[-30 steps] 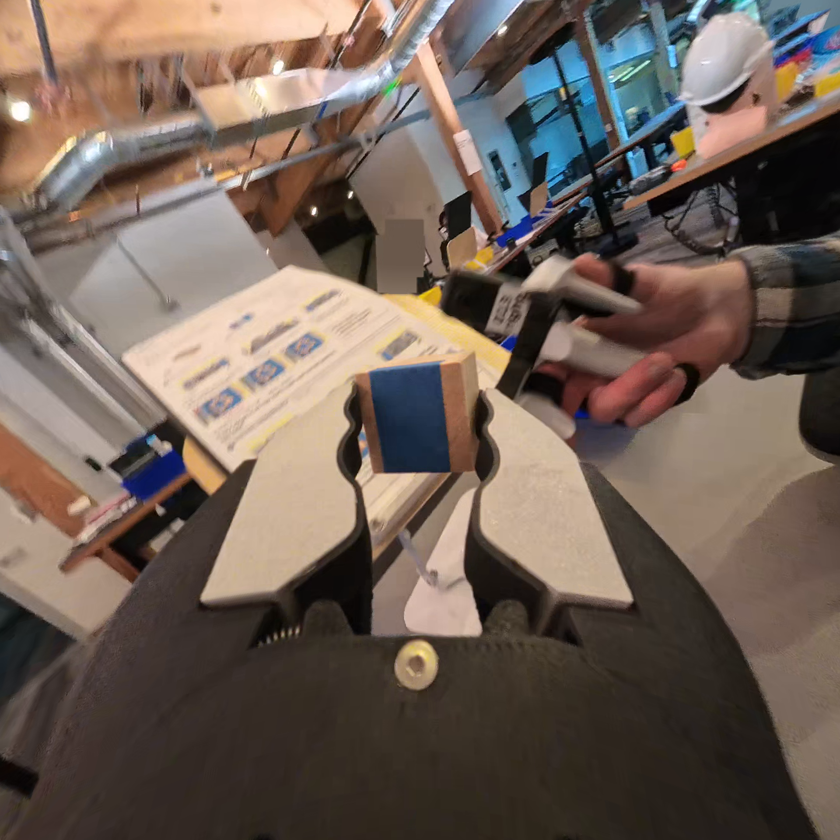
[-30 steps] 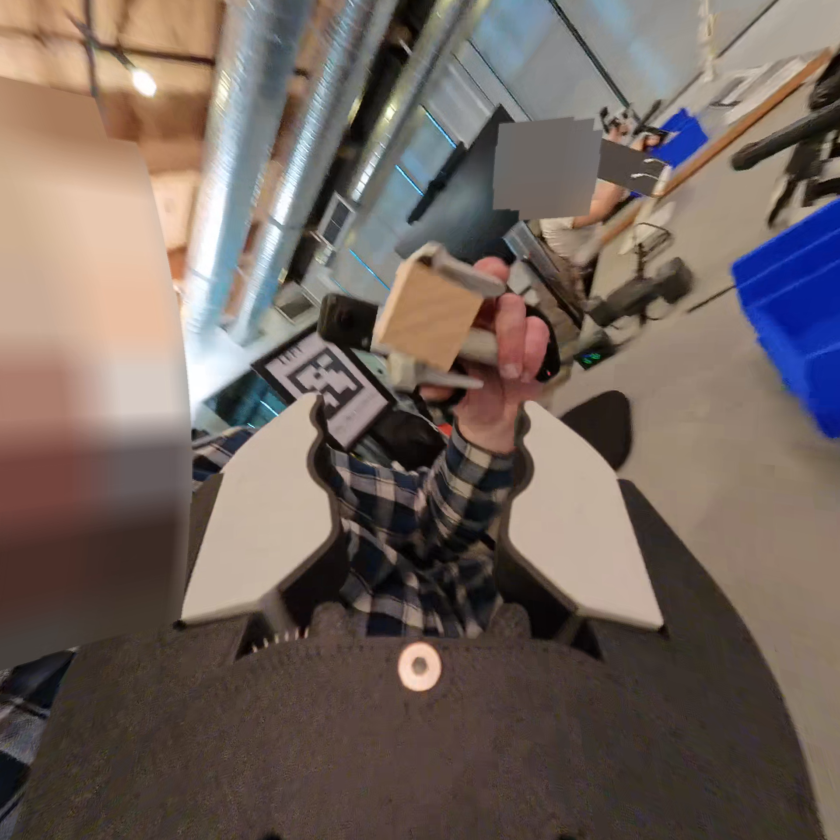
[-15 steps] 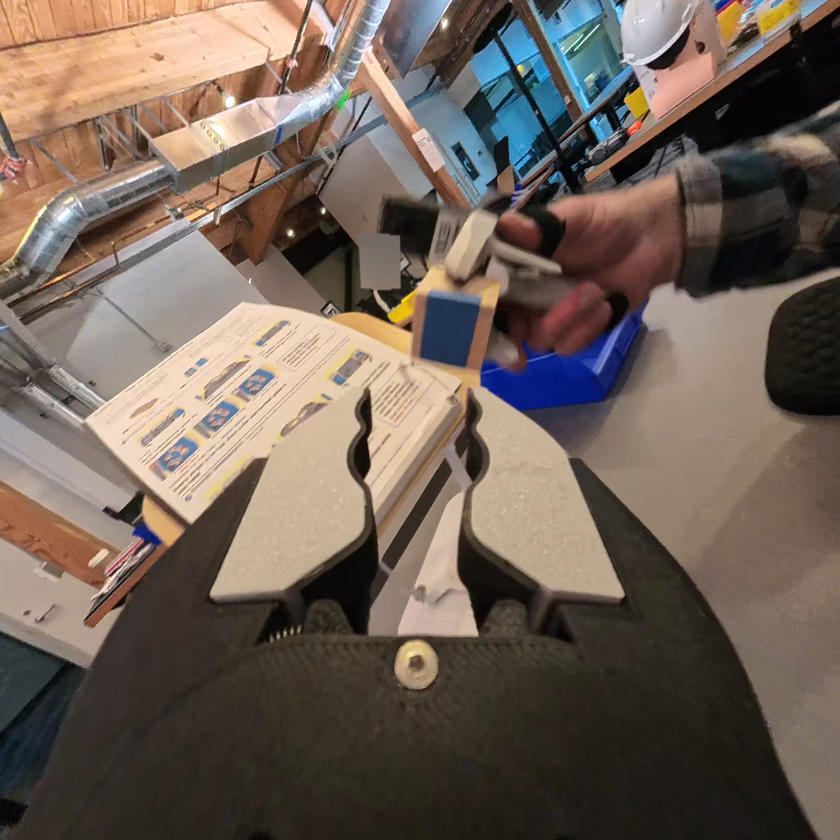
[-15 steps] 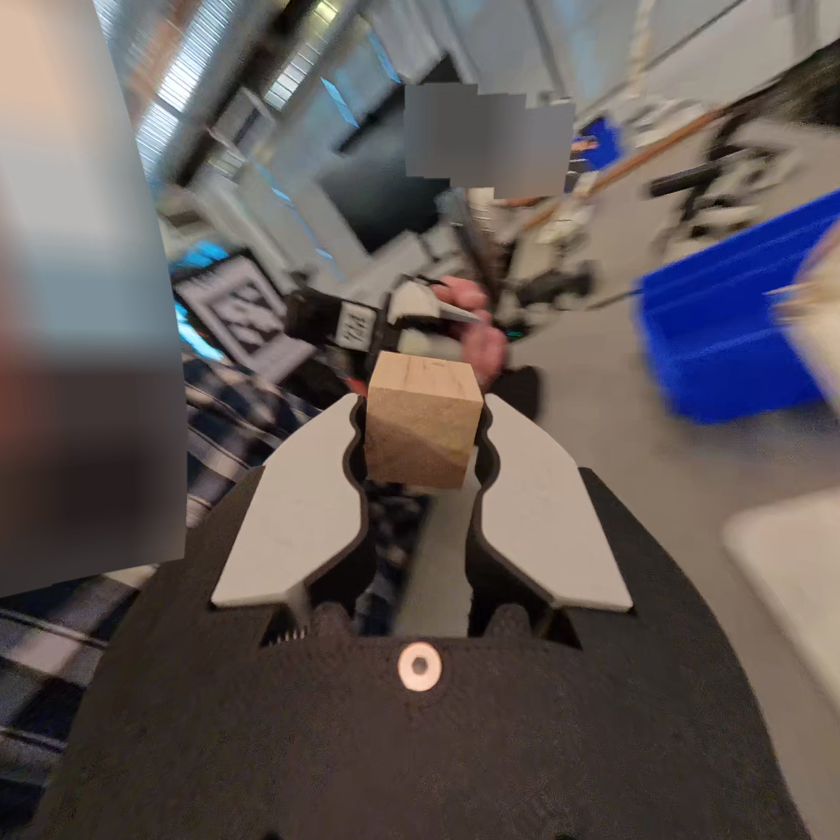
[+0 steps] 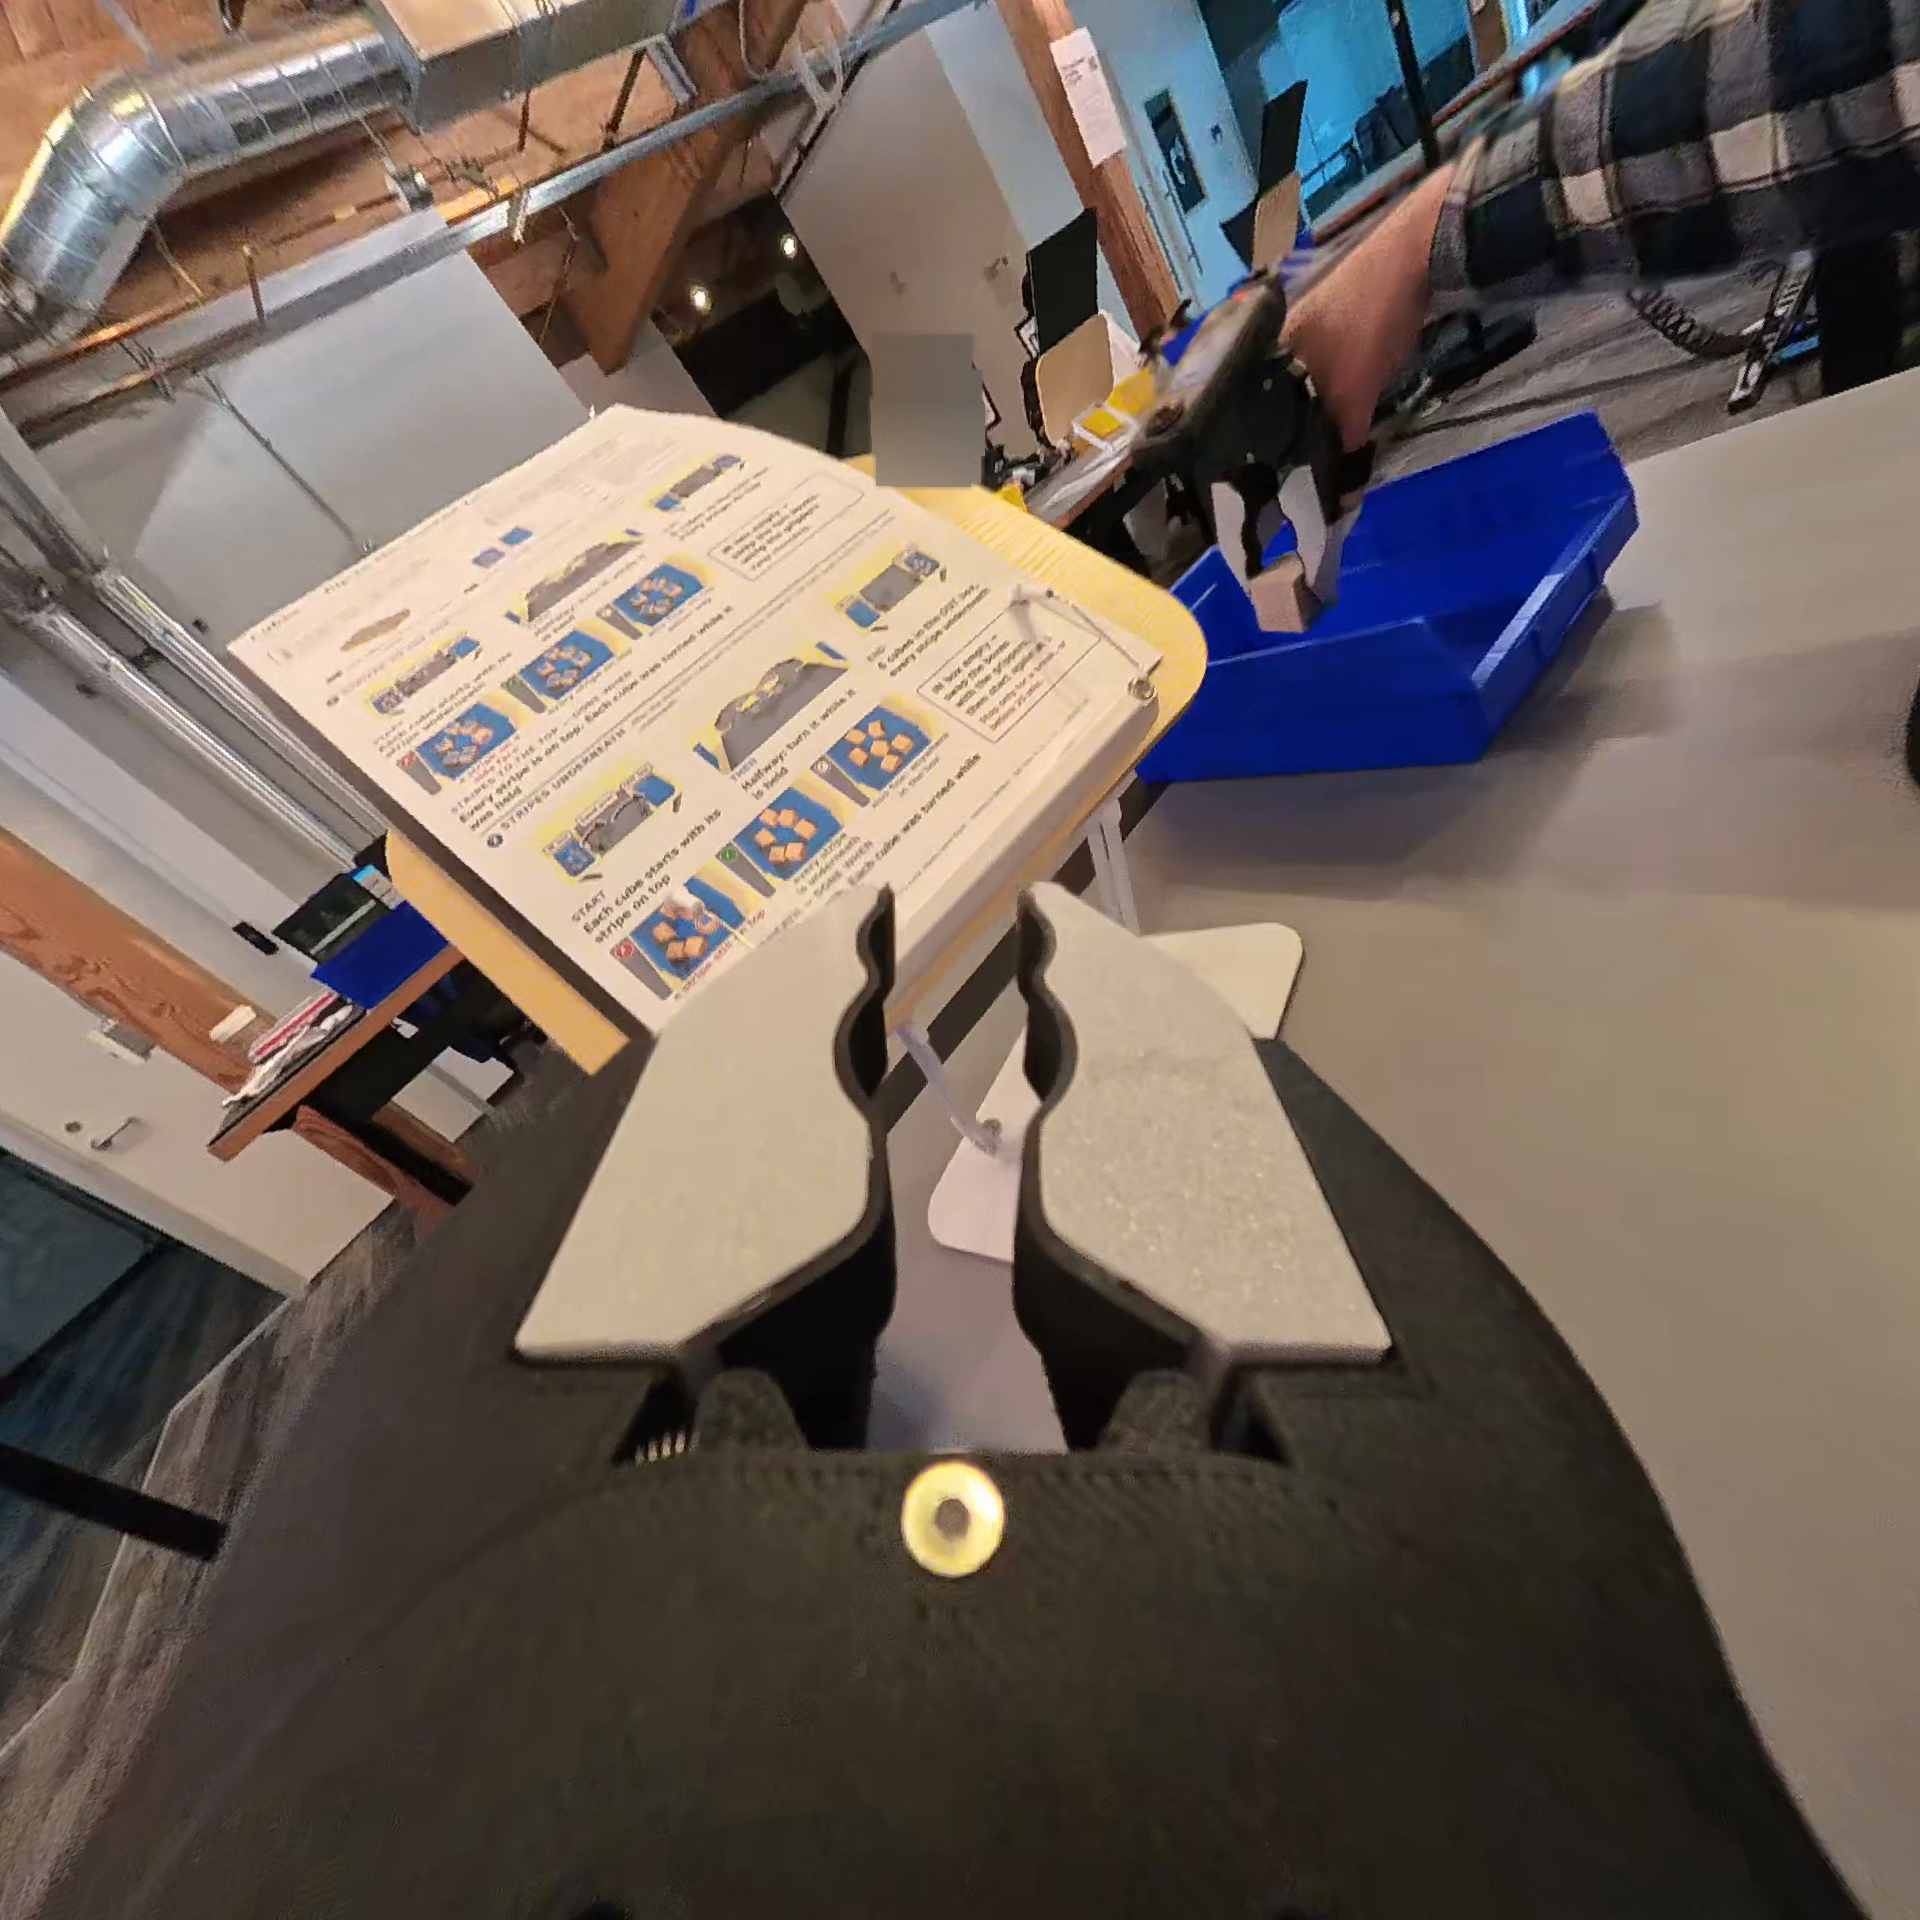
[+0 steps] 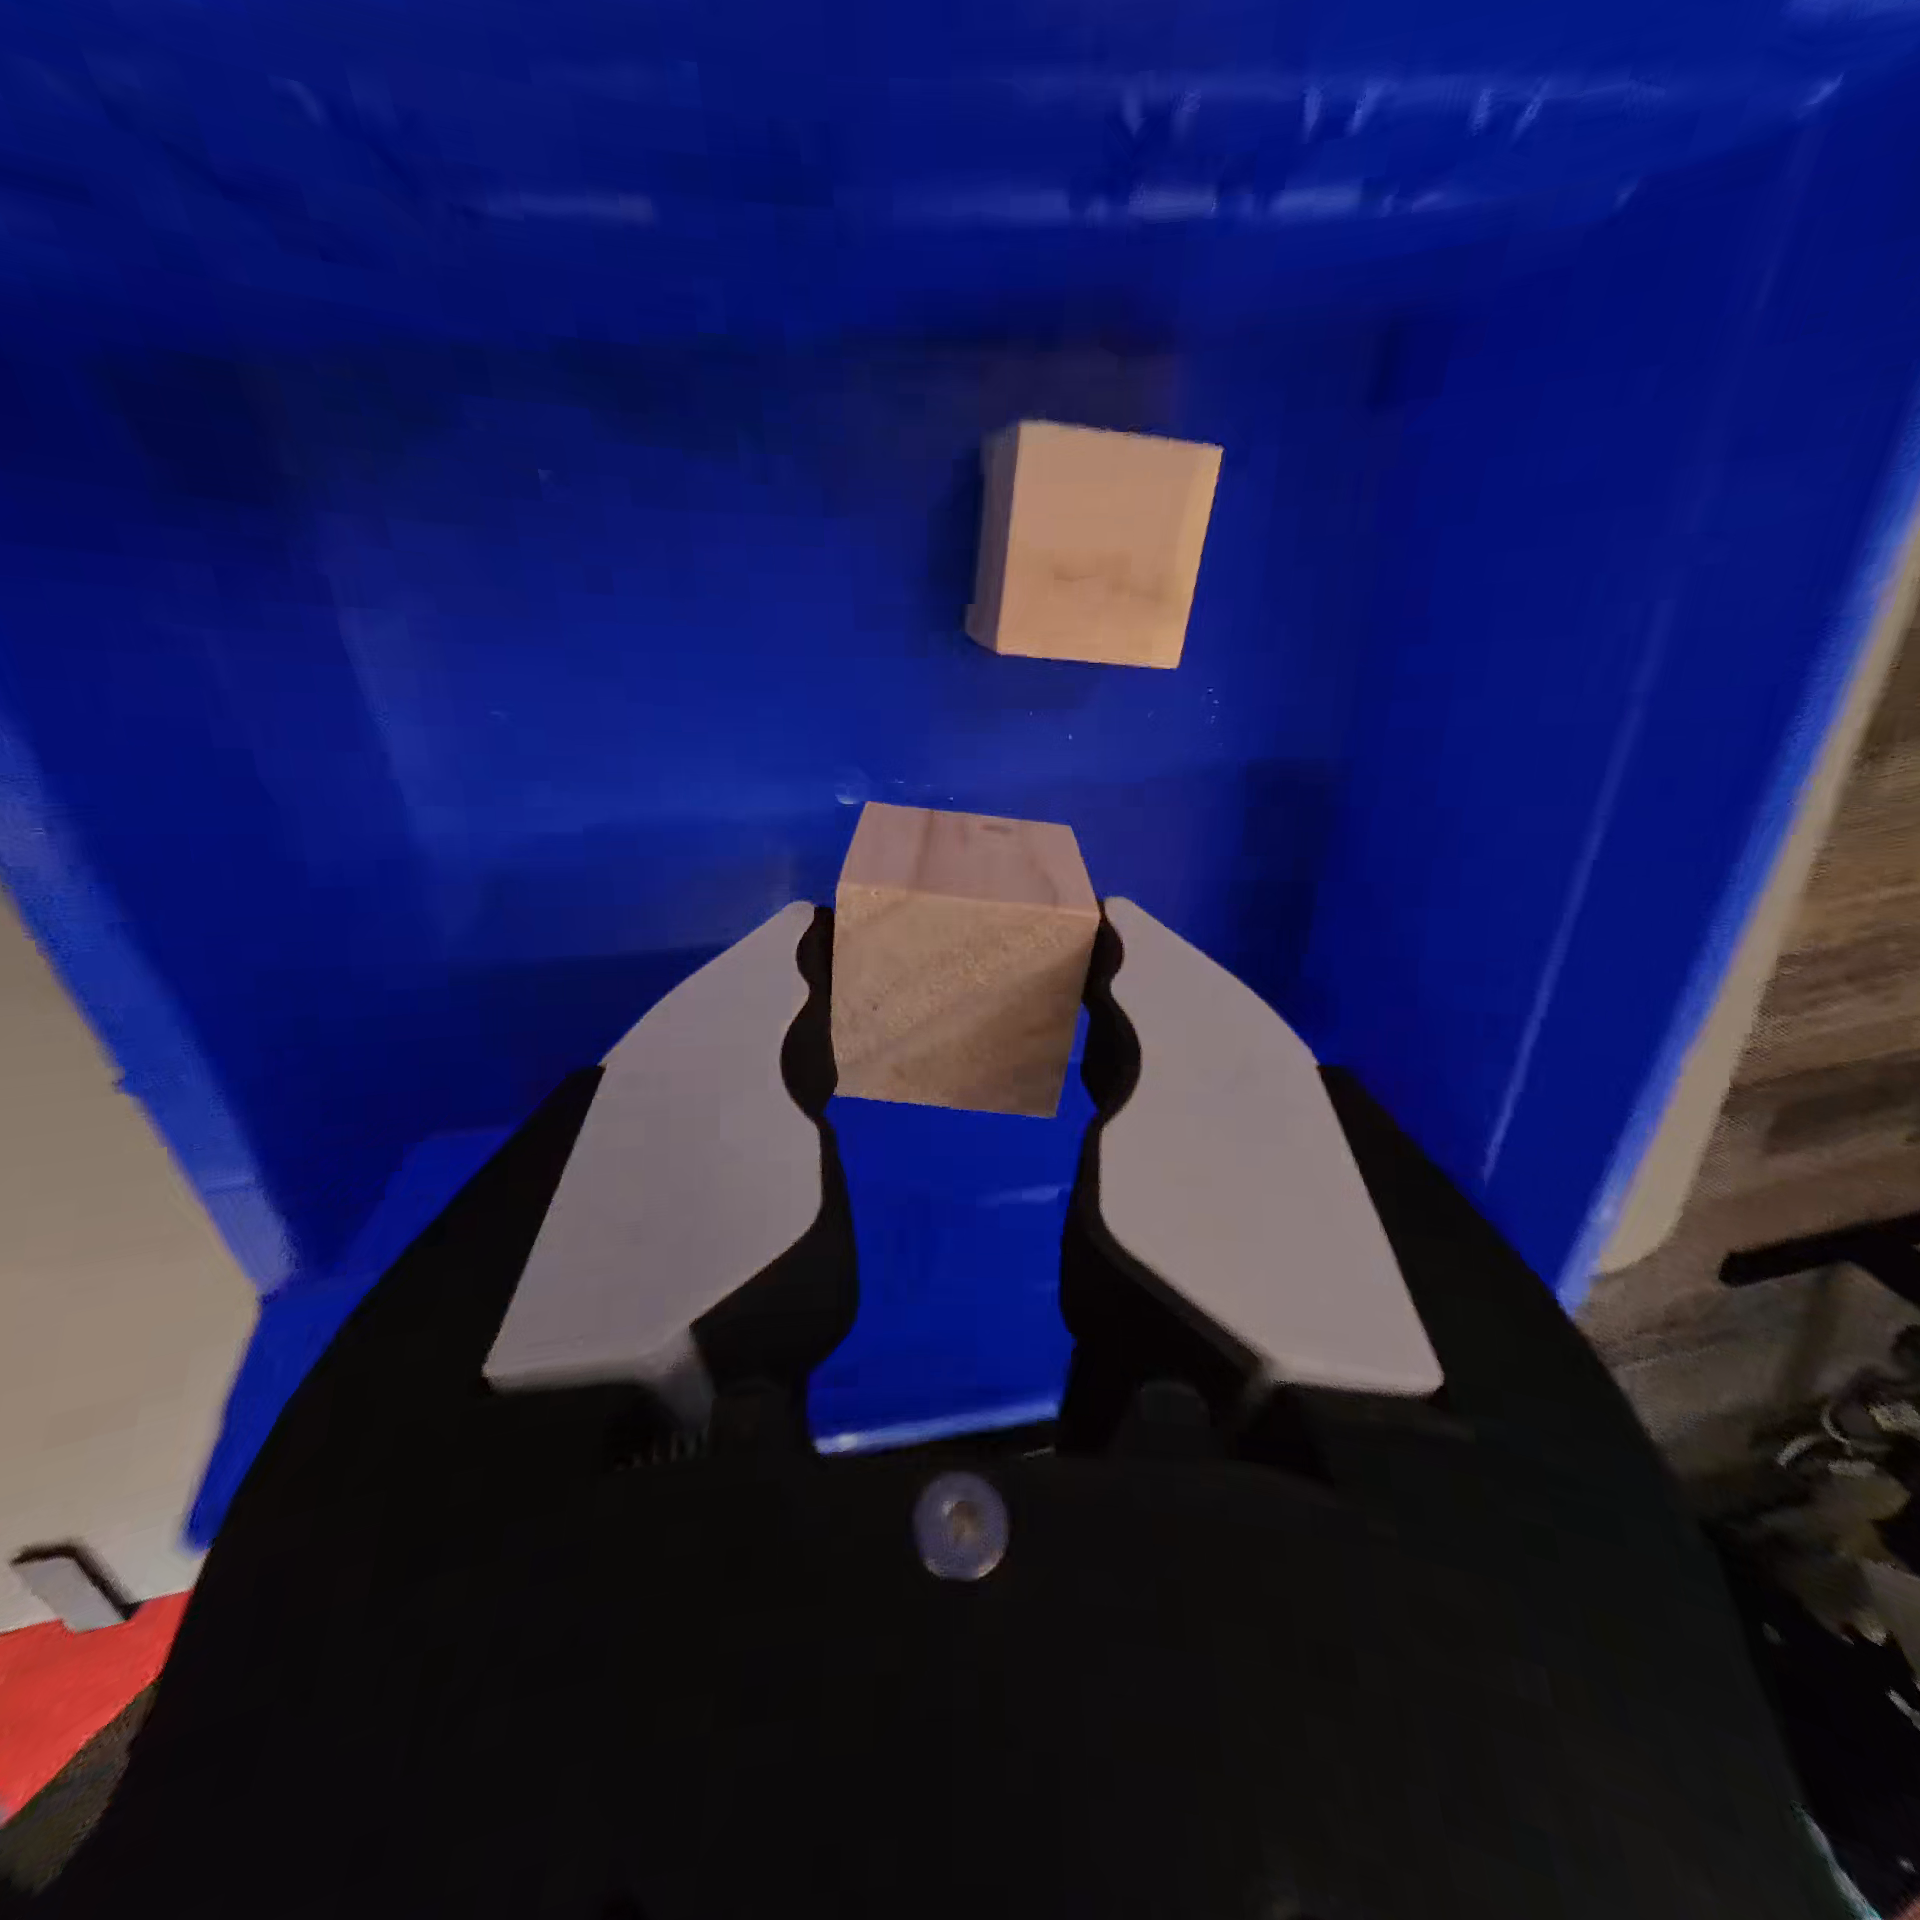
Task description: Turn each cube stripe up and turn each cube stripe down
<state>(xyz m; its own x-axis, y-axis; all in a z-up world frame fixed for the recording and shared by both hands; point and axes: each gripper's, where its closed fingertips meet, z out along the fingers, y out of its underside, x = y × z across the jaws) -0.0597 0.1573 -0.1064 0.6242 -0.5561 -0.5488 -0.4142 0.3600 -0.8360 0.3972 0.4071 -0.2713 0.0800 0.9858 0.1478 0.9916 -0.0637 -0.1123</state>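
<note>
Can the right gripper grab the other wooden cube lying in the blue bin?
Probably not yet. The right gripper is already clamped on a wooden cube, so it is full. The other cube lies uncovered just ahead on the blue bin floor.

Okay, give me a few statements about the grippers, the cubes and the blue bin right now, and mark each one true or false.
1. The right gripper grips a wooden cube between its pads. True.
2. The left gripper holds a cube too. False: nothing sits between its fingers.
3. A second cube lies in the blue bin, apart from the held one. True.
4. That second cube shows a blue stripe on top. False: its visible faces are plain wood.
5. An instruction sheet stands ahead of the left gripper. True.
</note>
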